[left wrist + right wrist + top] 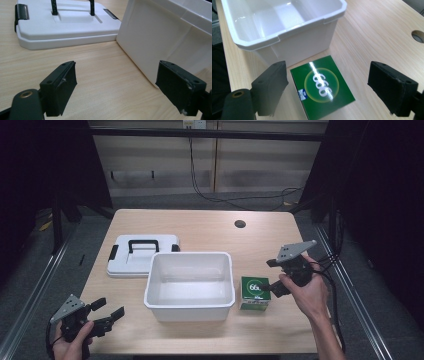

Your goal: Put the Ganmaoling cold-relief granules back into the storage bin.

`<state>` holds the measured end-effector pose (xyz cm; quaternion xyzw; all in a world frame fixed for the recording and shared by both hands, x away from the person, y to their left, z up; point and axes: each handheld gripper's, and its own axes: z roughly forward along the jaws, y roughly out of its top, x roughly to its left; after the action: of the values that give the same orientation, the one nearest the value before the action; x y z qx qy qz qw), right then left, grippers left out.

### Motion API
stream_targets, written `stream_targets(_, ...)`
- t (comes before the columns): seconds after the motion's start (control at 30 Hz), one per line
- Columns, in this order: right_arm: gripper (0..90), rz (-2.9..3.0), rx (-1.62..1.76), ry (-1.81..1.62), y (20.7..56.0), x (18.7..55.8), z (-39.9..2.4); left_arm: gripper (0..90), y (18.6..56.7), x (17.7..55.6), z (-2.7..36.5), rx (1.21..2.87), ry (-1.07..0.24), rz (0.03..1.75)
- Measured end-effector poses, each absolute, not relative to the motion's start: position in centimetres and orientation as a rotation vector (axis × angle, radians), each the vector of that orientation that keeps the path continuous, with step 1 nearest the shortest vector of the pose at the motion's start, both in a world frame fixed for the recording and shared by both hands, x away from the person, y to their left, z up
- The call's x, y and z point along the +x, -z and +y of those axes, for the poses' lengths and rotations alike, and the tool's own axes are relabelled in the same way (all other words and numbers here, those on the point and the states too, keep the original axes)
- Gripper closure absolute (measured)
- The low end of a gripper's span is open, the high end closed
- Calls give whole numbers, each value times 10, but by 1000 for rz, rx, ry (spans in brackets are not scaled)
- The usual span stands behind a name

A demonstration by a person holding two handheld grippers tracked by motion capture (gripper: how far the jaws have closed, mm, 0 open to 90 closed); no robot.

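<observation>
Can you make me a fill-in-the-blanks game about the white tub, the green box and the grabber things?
1. The green box sits on the table to the ____ of the white tub in the high view.
2. The white lid has a ____ handle on top.
3. The right gripper hovers over the box with its fingers ____.
4. The inside of the tub is ____.

Missing words: right; black; open; empty
</observation>
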<state>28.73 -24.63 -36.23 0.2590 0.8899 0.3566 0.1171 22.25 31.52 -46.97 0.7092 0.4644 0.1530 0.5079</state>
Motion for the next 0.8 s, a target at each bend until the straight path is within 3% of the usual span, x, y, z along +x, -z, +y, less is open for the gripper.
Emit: stream_targets(0.8, 121, 2926, 507, -633, 372, 331, -209, 162, 469, 221, 316, 1706, -376, 1115)
